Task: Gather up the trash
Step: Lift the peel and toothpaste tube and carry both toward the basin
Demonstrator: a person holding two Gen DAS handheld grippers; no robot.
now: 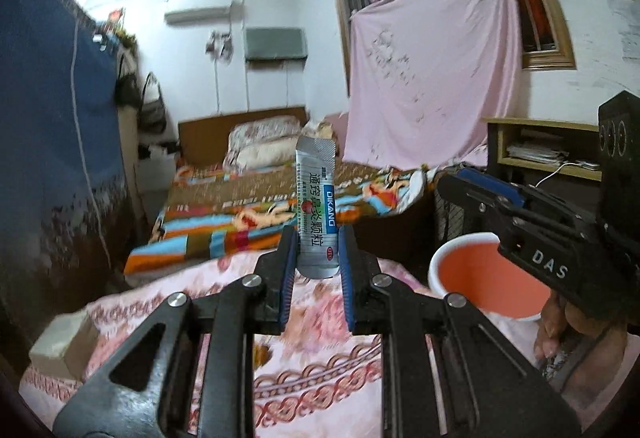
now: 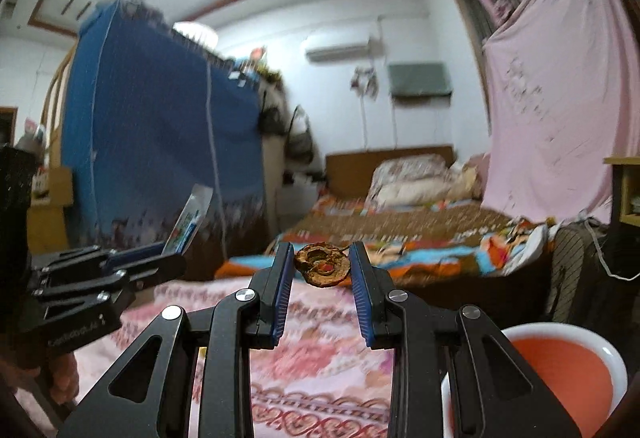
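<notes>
My left gripper (image 1: 318, 242) is shut on a silver medicine sachet (image 1: 316, 206) with blue and green print, held upright above the pink patterned cloth (image 1: 320, 358). My right gripper (image 2: 322, 258) is shut on a brown dried fruit slice (image 2: 322, 265), held level above the same cloth (image 2: 320, 350). The right gripper shows in the left wrist view (image 1: 444, 180), over the bin. The left gripper with its sachet (image 2: 188, 222) shows at the left of the right wrist view. A white bin with a red-orange inside (image 1: 480, 278) stands at the right; it also shows in the right wrist view (image 2: 560, 370).
A cardboard box (image 1: 60, 346) lies at the cloth's left edge. A bed with a colourful blanket (image 1: 256, 214) is ahead. A blue covered wardrobe (image 1: 48, 118) stands left. A pink sheet (image 1: 432, 78) hangs right, beside a wooden shelf (image 1: 540, 146).
</notes>
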